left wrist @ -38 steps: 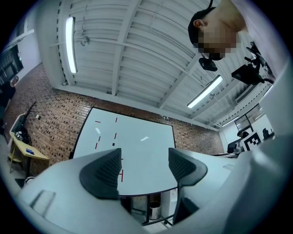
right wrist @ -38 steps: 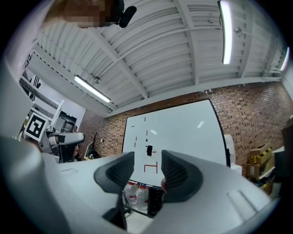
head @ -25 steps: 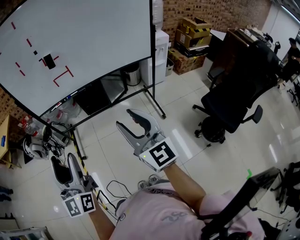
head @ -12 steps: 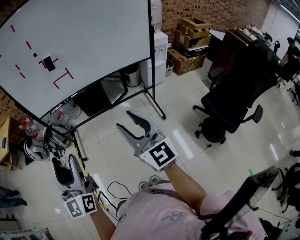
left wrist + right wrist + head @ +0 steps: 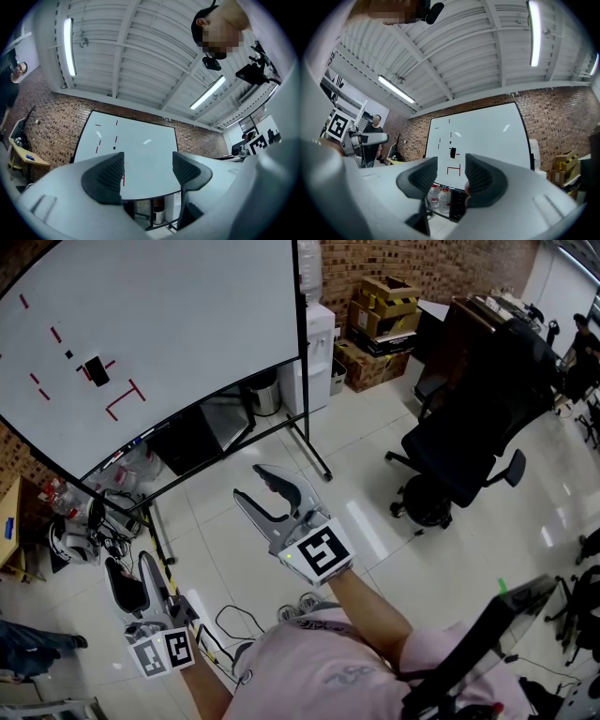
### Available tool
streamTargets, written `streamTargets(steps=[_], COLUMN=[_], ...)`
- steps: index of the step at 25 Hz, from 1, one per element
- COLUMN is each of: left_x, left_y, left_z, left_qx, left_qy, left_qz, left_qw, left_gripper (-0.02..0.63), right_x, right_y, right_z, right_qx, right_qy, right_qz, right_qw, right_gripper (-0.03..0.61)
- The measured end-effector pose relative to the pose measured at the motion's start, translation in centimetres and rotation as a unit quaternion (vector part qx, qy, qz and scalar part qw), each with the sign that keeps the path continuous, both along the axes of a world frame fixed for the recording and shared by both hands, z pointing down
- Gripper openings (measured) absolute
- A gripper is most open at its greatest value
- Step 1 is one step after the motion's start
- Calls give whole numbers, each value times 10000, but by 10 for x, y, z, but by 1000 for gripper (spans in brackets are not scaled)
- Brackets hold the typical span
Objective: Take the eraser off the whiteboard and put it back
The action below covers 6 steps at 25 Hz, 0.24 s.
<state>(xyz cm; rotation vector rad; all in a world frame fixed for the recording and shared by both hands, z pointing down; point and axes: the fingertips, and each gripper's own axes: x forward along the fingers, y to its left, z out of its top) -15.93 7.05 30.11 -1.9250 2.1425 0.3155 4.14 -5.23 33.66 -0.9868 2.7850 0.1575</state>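
Observation:
A black eraser (image 5: 96,370) sticks to the whiteboard (image 5: 187,324) among red marks, far ahead at the upper left. In the right gripper view the eraser (image 5: 453,152) shows on the whiteboard (image 5: 487,136), just above the gap between the jaws. My right gripper (image 5: 248,481) is held over the floor, open and empty, well short of the board. My left gripper (image 5: 128,563) is lower and to the left, also open with nothing between its pads (image 5: 104,177). In the left gripper view the whiteboard (image 5: 140,150) fills the gap, and I cannot see the eraser there.
The whiteboard's wheeled stand (image 5: 309,451) reaches across the tiled floor. Water bottles (image 5: 131,465) and cables lie under the board. A white dispenser (image 5: 319,343), cardboard boxes (image 5: 384,306) and a black office chair (image 5: 469,437) stand to the right. A person (image 5: 372,136) stands at the left.
A person's legs have come into the head view at the lower left. Both grippers have stayed where they were.

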Motion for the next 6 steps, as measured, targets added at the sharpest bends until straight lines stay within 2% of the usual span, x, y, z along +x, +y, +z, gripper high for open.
streamTargets(steps=[6], left_x=[5], left_y=[-3], left_z=[-2], left_qx=[33], left_qy=[52], left_qz=[73], left_qw=[10000], left_gripper=[311], right_x=[4], right_y=[-1], right_z=[0], right_qx=[20], right_qy=[-52], right_qz=[45], right_qw=[10000], right_gripper=[179])
